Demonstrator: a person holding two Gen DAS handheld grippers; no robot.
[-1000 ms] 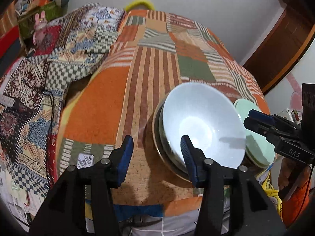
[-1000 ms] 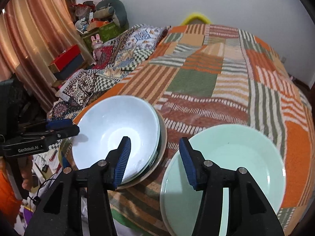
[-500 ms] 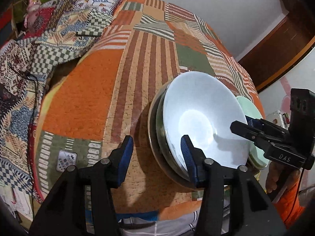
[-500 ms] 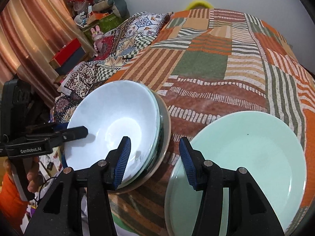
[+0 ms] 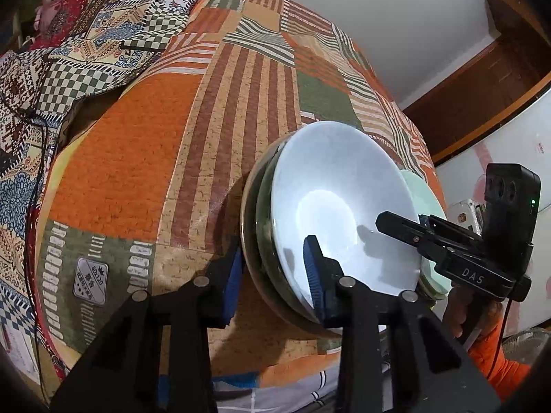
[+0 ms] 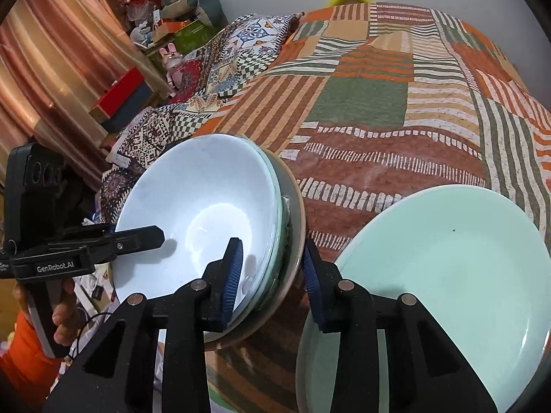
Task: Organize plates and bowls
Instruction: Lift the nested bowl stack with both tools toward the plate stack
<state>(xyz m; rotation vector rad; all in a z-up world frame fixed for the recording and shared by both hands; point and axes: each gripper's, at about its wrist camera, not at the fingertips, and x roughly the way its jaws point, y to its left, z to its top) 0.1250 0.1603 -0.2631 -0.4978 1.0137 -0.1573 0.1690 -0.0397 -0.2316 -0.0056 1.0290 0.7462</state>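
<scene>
A pale blue bowl (image 5: 341, 203) (image 6: 199, 213) tops a stack of dishes on a tan plate (image 5: 248, 241) (image 6: 296, 223) on the patchwork-covered bed. A mint green plate (image 6: 447, 268) (image 5: 418, 192) lies to its right. My left gripper (image 5: 272, 275) is open with its jaws astride the near left rim of the stack, one inside the bowl. My right gripper (image 6: 272, 275) is open and straddles the stack's near right rim, one finger inside the bowl, one between stack and green plate.
The patchwork bedspread (image 5: 193, 110) stretches far behind the dishes. A second patterned blanket (image 6: 220, 69) lies at the left. Boxes, a toy rabbit (image 6: 172, 58) and curtains stand beyond the bed's left side. The bed's edge is just below the dishes.
Both grippers have moved forward and lower onto the dish stack, so each now straddles its rim. The dishes have not moved.
</scene>
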